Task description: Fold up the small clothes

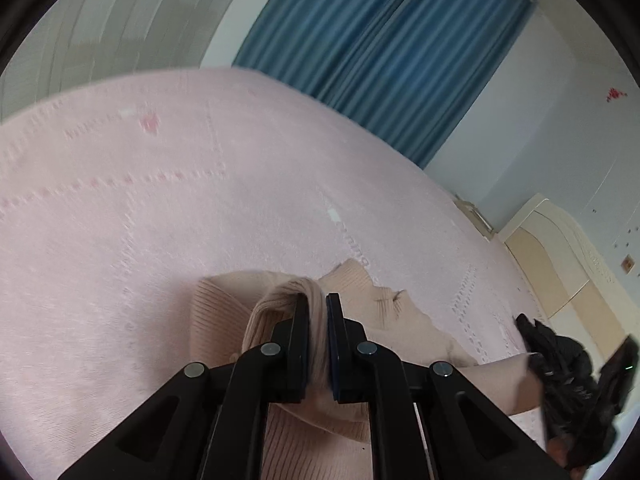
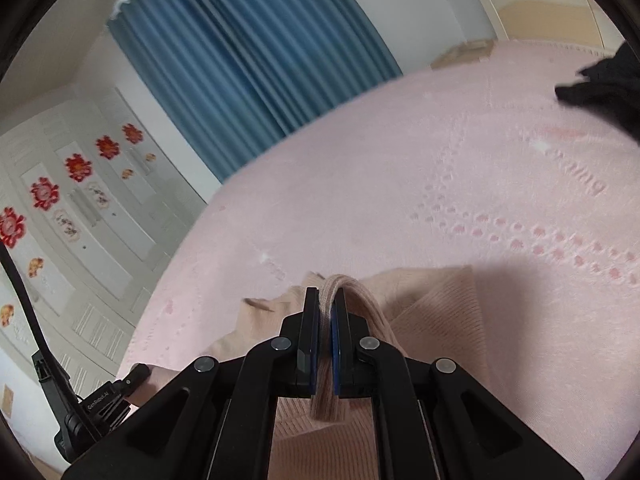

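A beige ribbed knit garment (image 1: 224,312) lies on a pink bedspread (image 1: 160,208). My left gripper (image 1: 318,300) is shut on a ribbed edge of the garment, which bunches up over the left finger. In the right wrist view my right gripper (image 2: 327,296) is shut on another ribbed edge of the same garment (image 2: 432,312), the fabric looping over the right finger. The rest of the garment hangs and spreads below both grippers. The right gripper also shows at the lower right of the left wrist view (image 1: 576,376), beside the garment.
The pink bedspread (image 2: 400,184) fills both views. A dark item (image 2: 600,84) lies at its far right. Blue curtains (image 1: 380,60) hang behind the bed. A cream cabinet (image 1: 560,260) stands at right, a white wardrobe with red flowers (image 2: 80,208) at left.
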